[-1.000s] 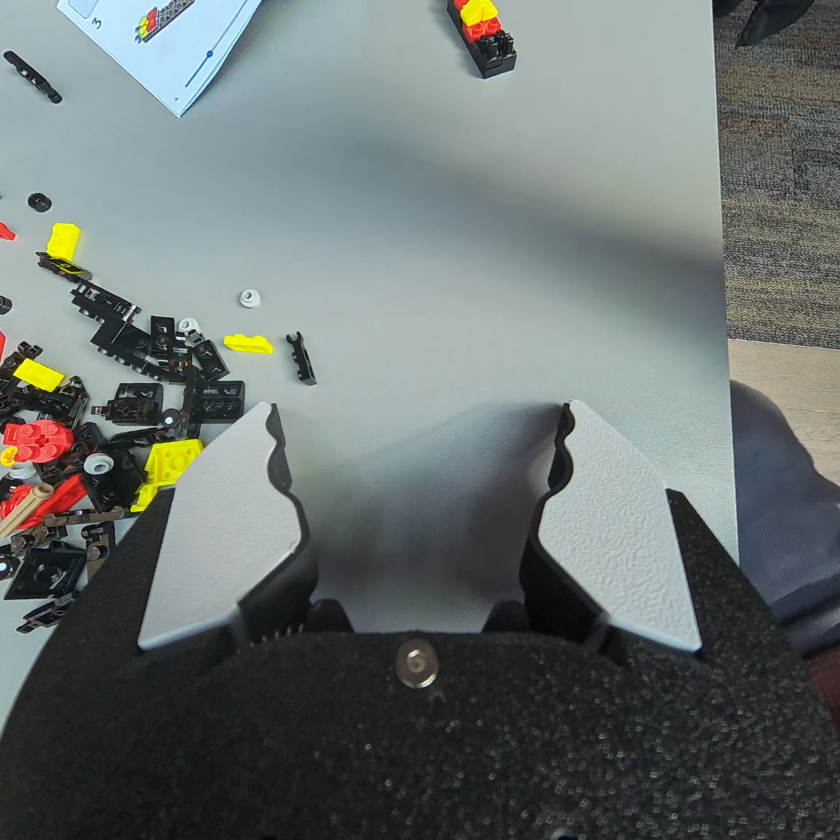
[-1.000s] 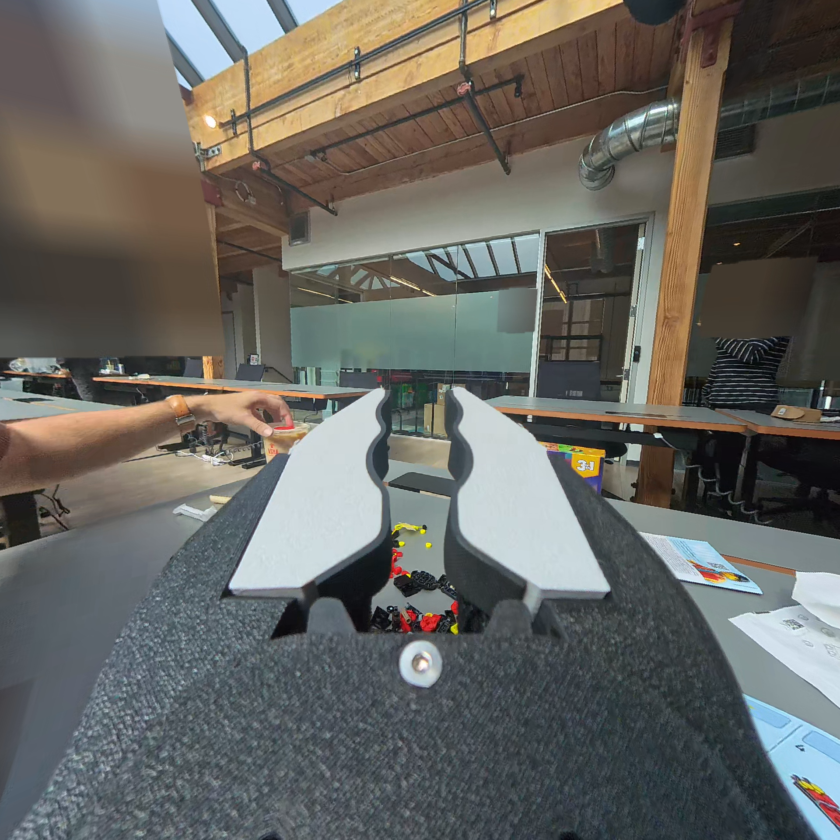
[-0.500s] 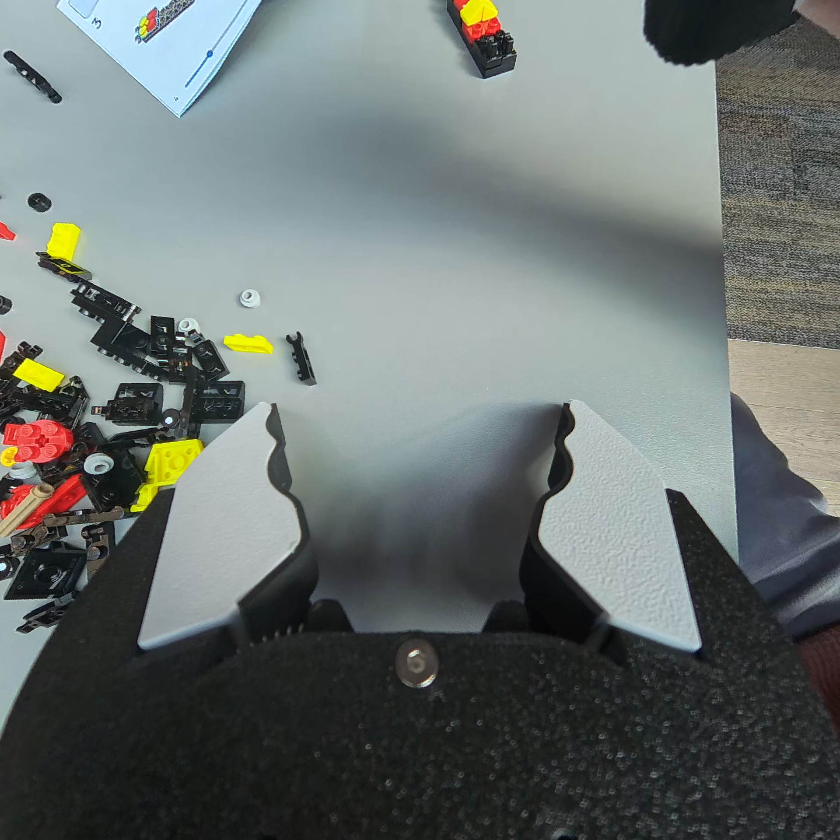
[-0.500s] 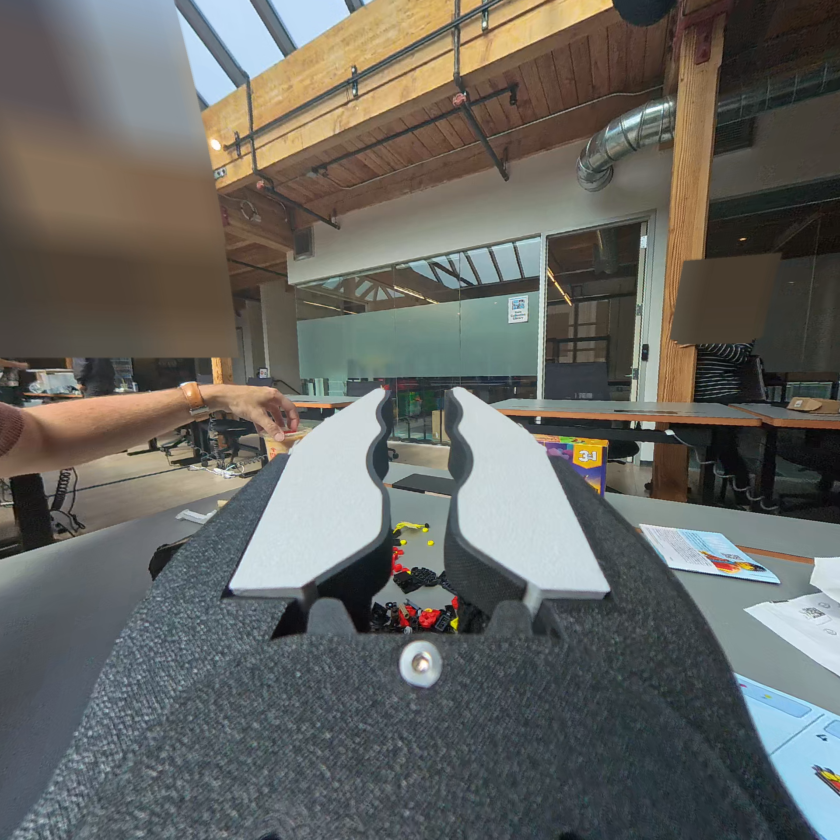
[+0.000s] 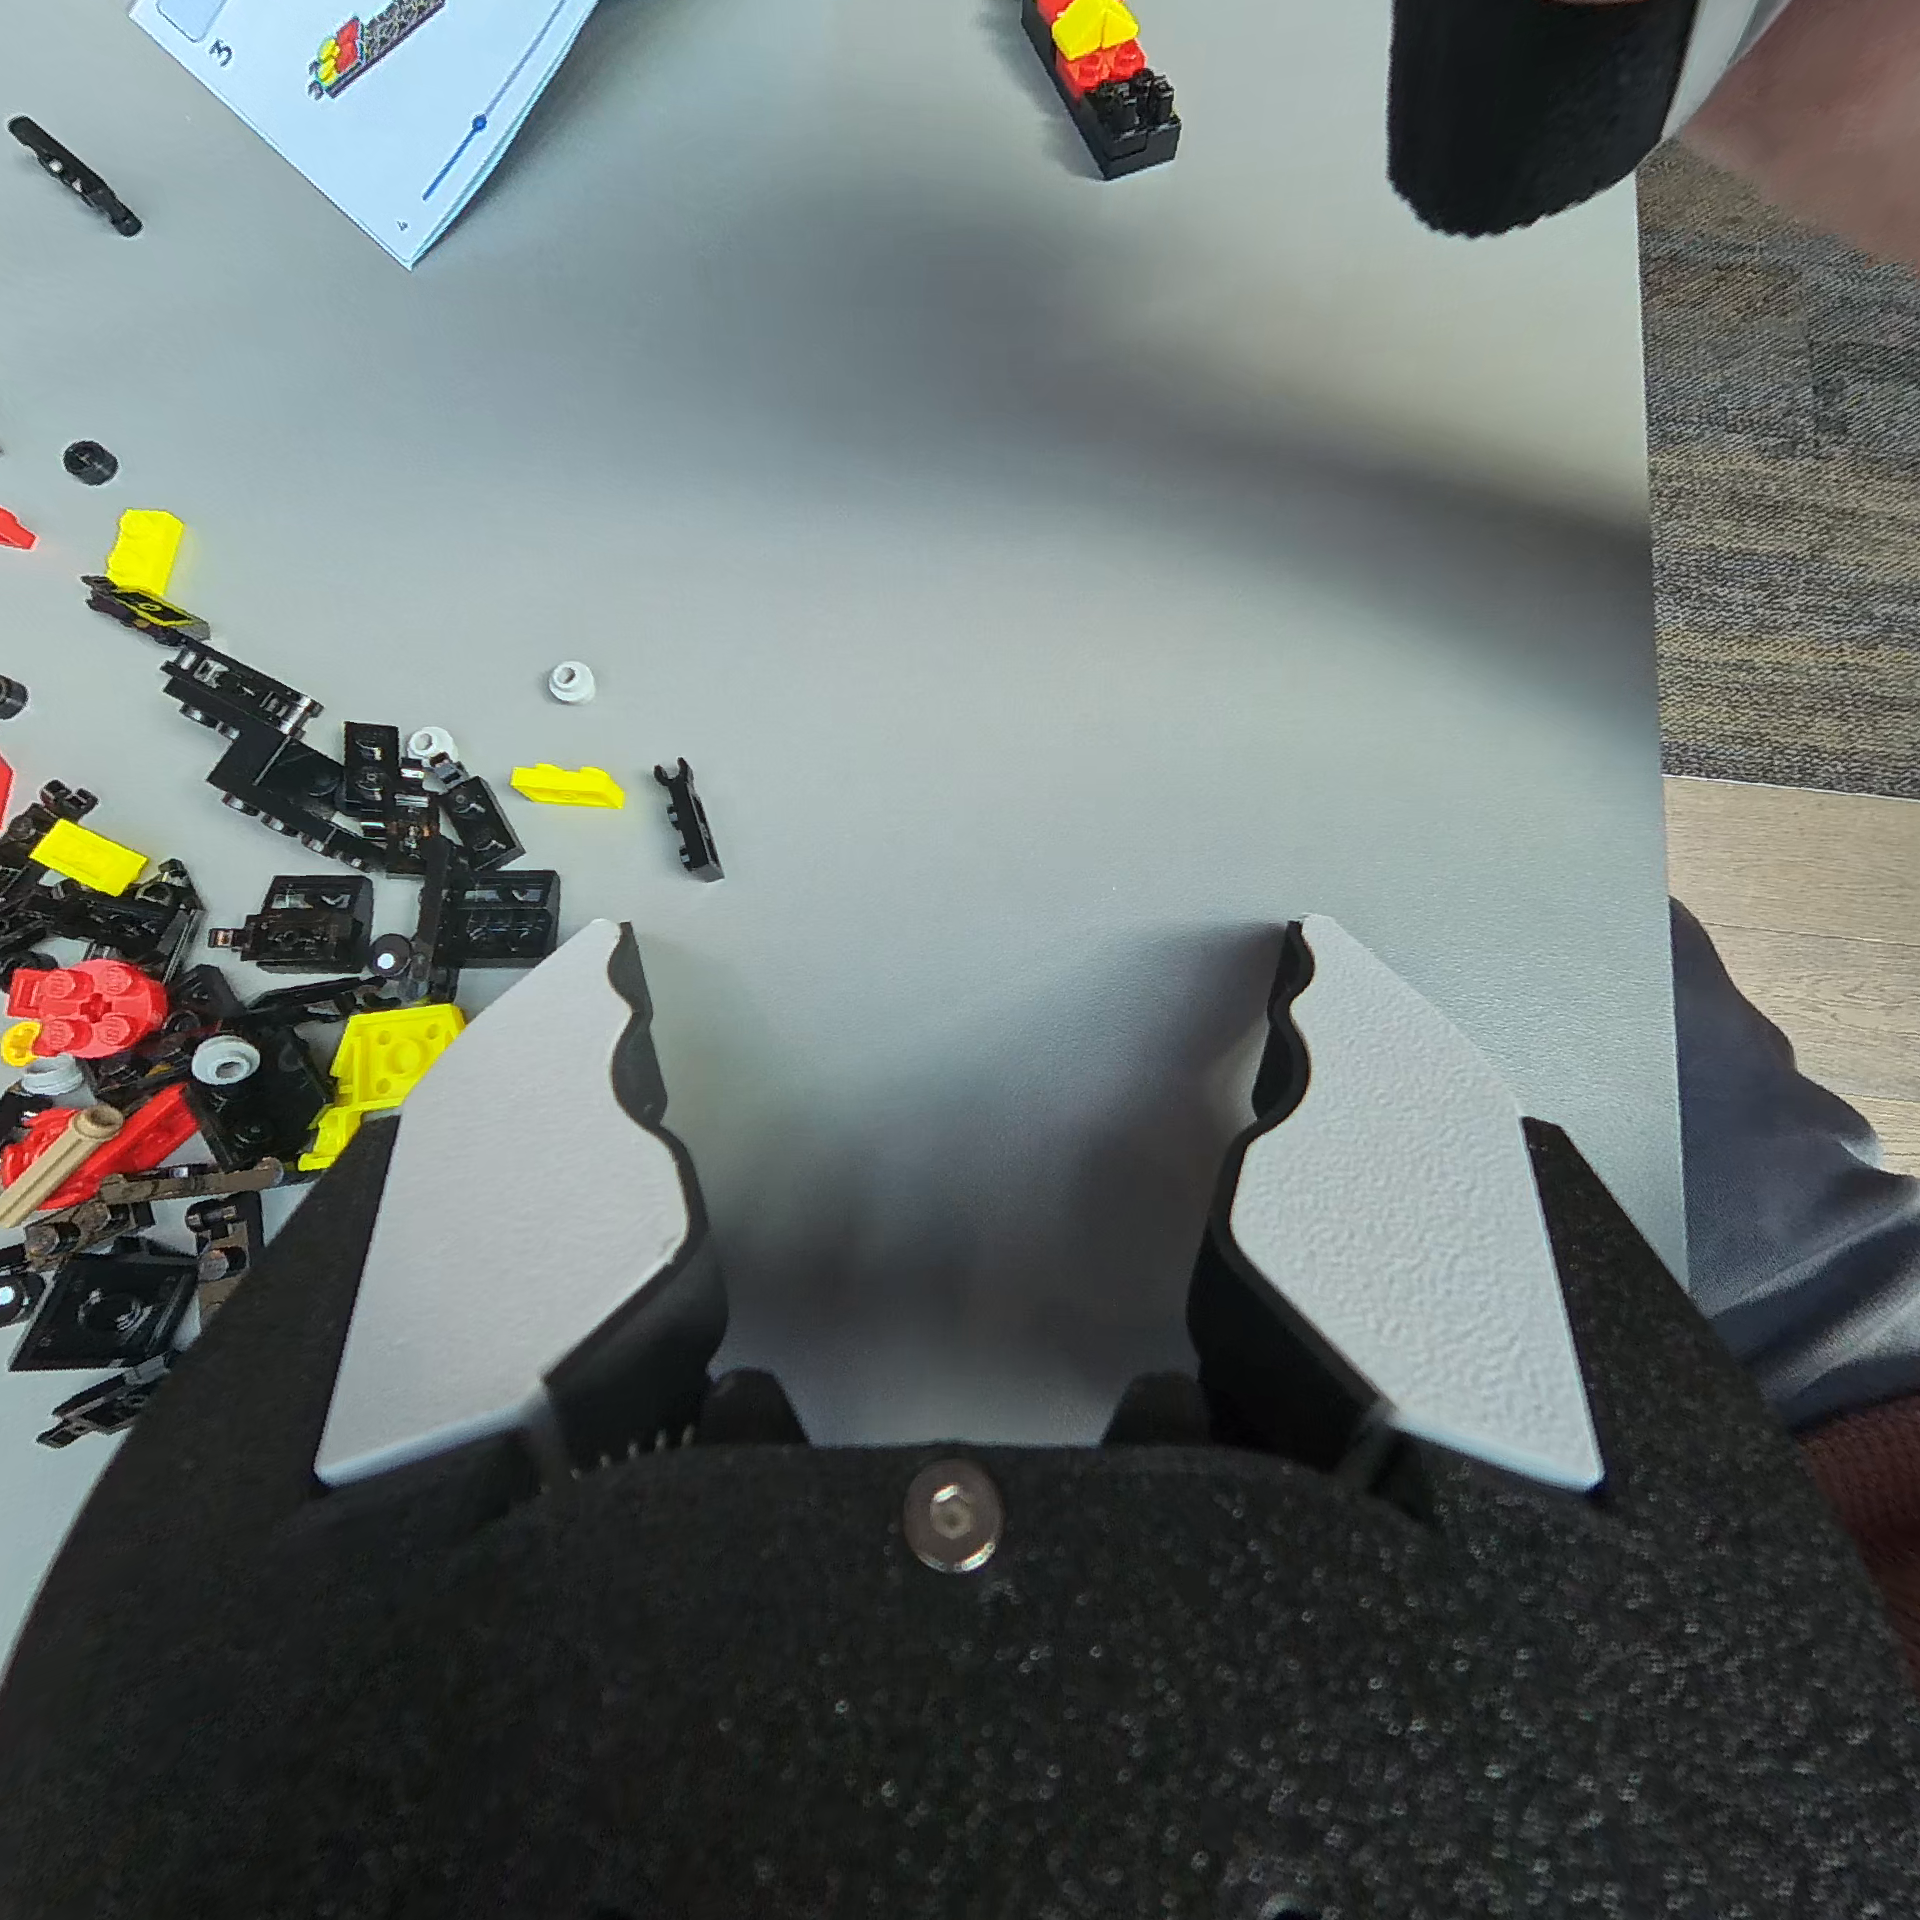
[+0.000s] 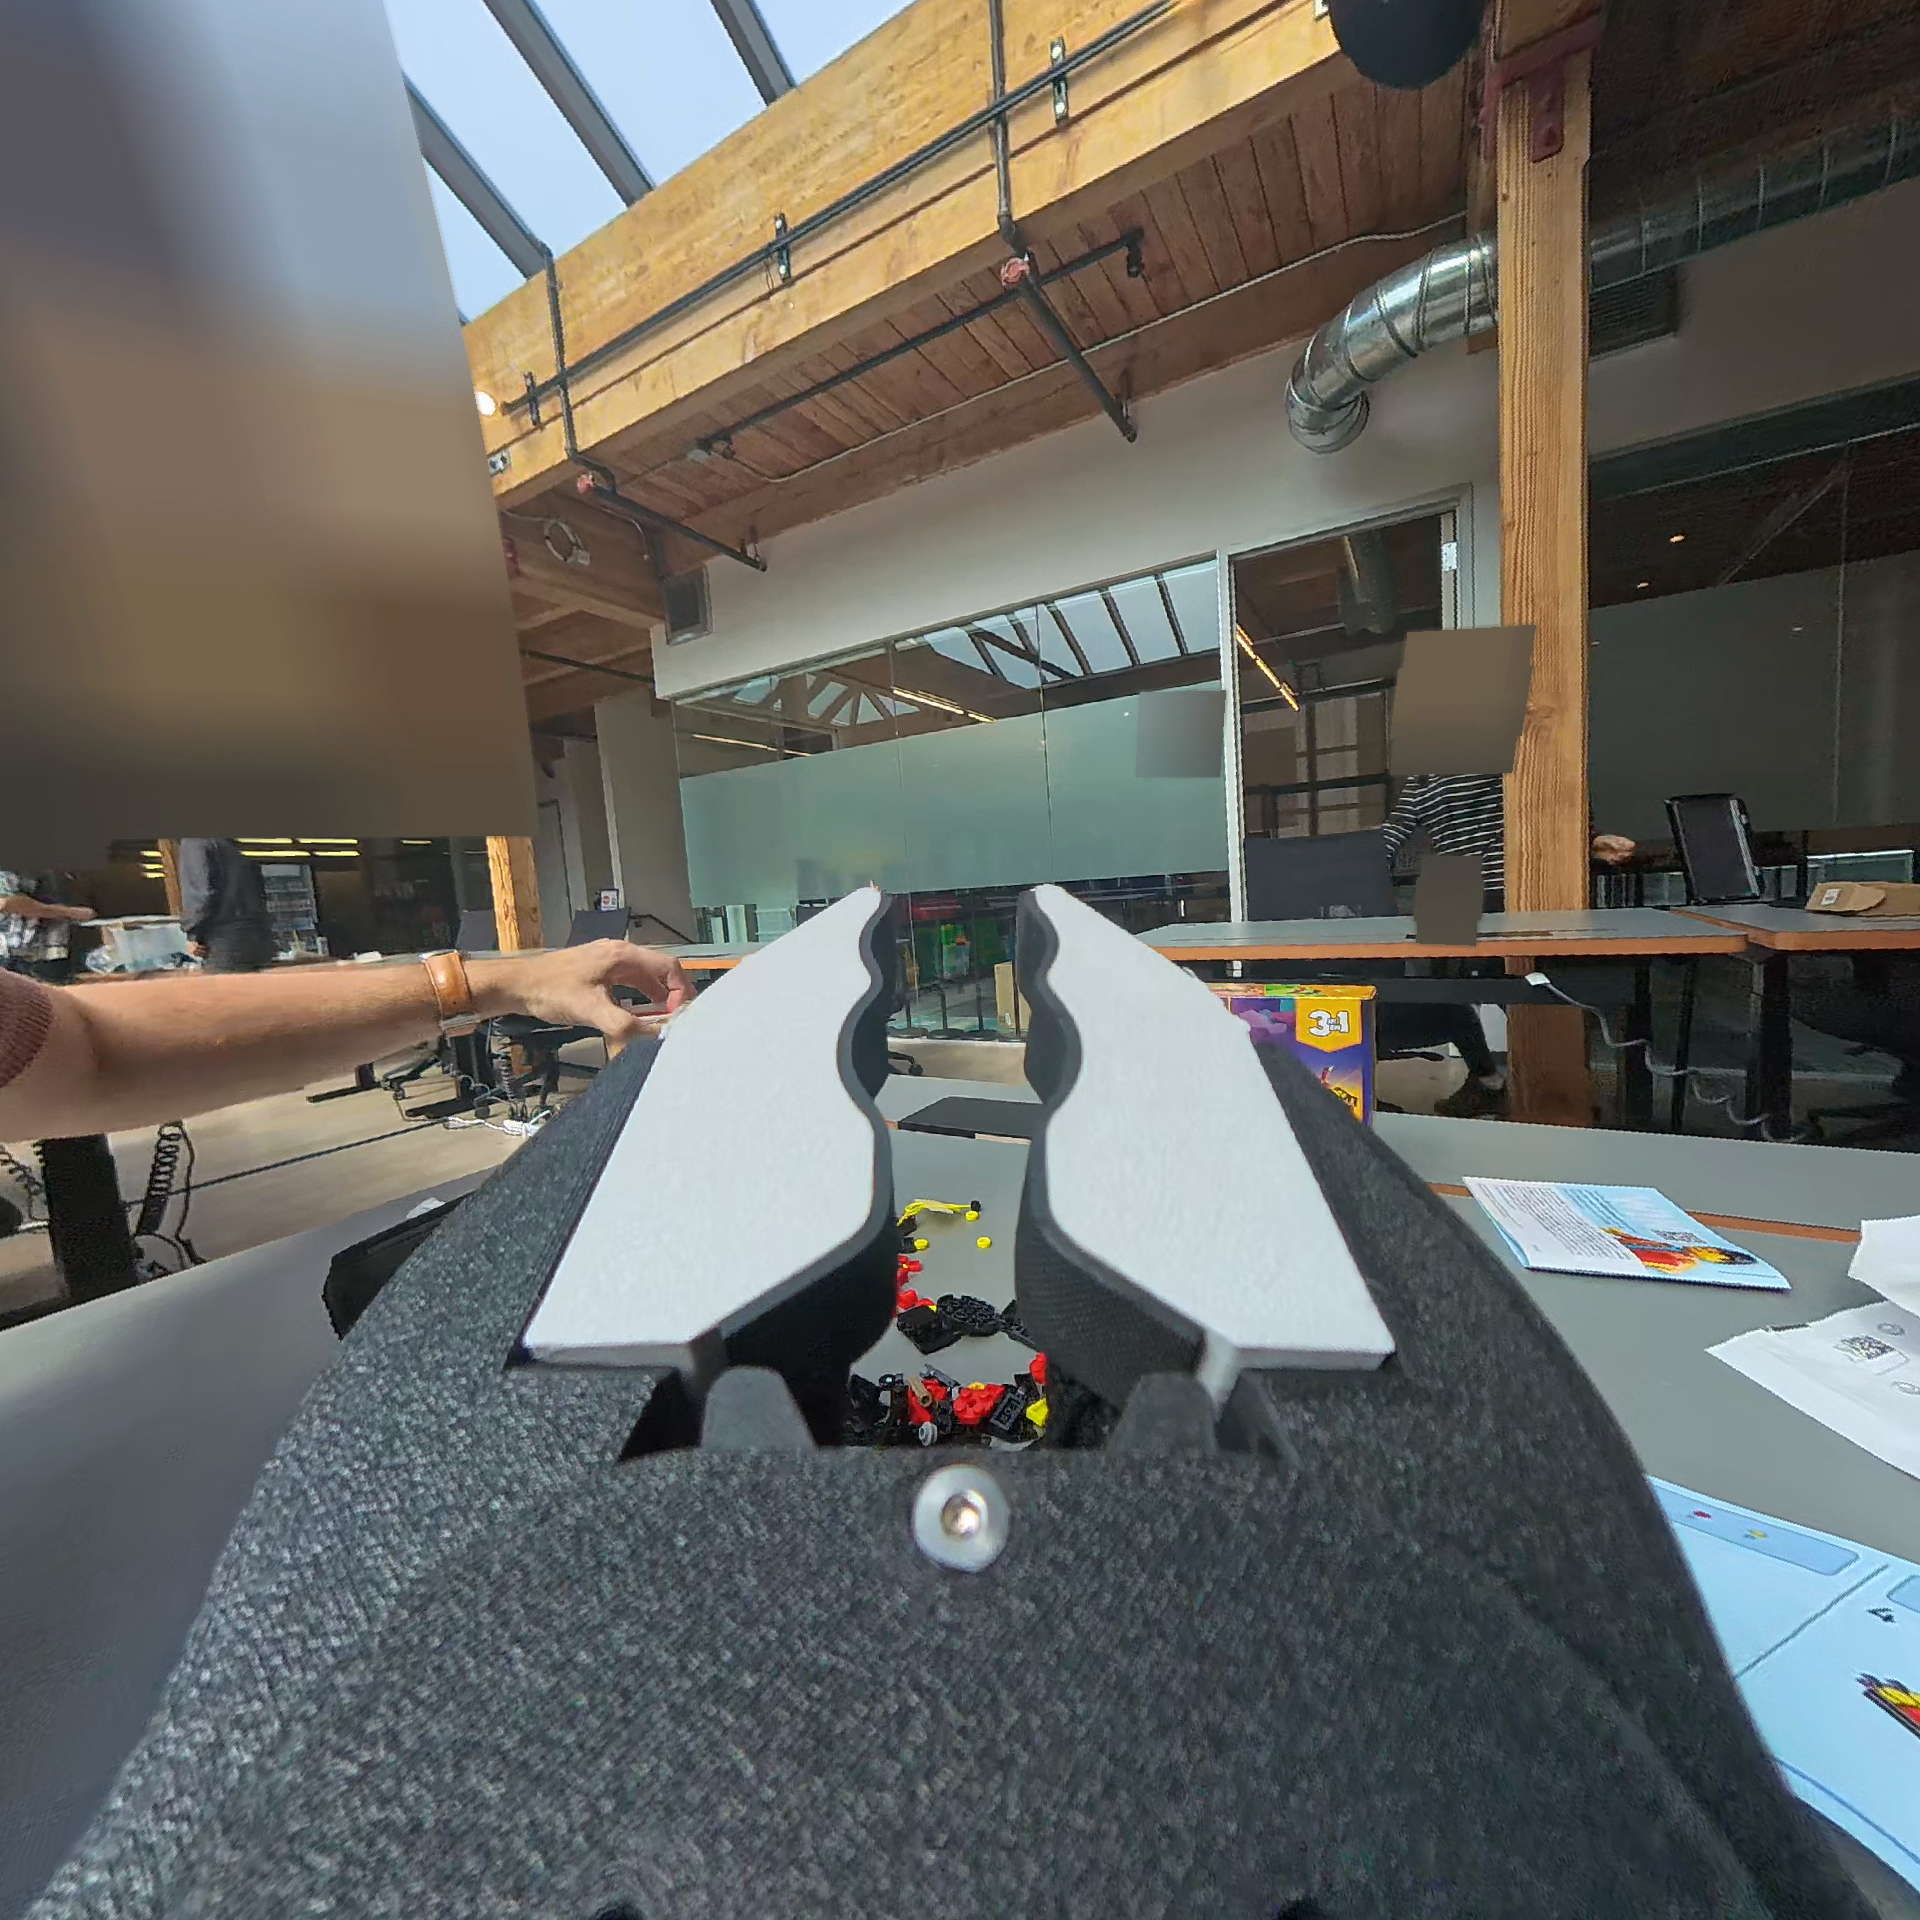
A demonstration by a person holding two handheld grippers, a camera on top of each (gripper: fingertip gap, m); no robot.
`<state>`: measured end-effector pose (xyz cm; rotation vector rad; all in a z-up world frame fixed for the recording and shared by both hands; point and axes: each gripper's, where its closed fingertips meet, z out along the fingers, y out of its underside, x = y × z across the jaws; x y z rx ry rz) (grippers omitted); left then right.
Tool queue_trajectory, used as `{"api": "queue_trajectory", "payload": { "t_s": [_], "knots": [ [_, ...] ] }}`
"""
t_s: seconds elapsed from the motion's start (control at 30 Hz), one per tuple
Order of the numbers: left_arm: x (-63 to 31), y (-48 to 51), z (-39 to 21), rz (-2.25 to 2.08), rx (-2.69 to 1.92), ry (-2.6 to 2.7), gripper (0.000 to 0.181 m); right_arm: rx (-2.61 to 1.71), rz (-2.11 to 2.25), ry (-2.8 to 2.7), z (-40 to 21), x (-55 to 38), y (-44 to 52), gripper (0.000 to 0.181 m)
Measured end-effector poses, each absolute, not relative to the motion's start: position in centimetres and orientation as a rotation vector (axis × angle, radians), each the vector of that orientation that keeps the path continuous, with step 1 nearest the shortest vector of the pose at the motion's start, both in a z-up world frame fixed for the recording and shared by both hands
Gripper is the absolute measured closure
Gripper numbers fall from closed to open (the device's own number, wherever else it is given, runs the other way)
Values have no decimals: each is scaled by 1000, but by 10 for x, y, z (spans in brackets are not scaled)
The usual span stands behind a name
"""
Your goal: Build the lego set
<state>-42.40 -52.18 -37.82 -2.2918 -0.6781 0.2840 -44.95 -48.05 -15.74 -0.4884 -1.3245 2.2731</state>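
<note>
— Hovering over bare table (image 5: 1039, 582), the left gripper (image 5: 956, 935) is spread wide and empty.
— And the bricks?
— Loose bricks (image 5: 281, 935) lie just left of it; the half-built model (image 5: 1107, 88) sits ahead, long axis pointing away.
— The right gripper (image 6: 948, 904)?
— Narrowly parted, empty, raised, farther off, I'd judge.

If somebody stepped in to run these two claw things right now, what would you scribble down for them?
Left gripper: open, empty, over a bare patch of the grey table.
Right gripper: raised, jaws slightly apart, nothing in them.
Loose pieces: heaped to the left gripper's left.
Partial build, black, red and yellow: far edge, beside the instruction booklet.
Done: that small stack only.
Left: nearly all pieces.
</note>
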Motion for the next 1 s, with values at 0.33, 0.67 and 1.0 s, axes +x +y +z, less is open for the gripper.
{"api": "queue_trajectory", "payload": {
  "t_s": [0.33,0.67,1.0],
  "knots": [
    [-424,-522,-378,284,-2292,-678,68,-473,2276,-1331,-158,-450,-484,160],
    [-424,-522,-378,284,-2292,-678,68,-464,2265,-1336,-150,-446,-482,160],
    [-424,-522,-378,284,-2292,-678,68,-619,2201,-1373,-156,-445,-466,160]
  ]
}}
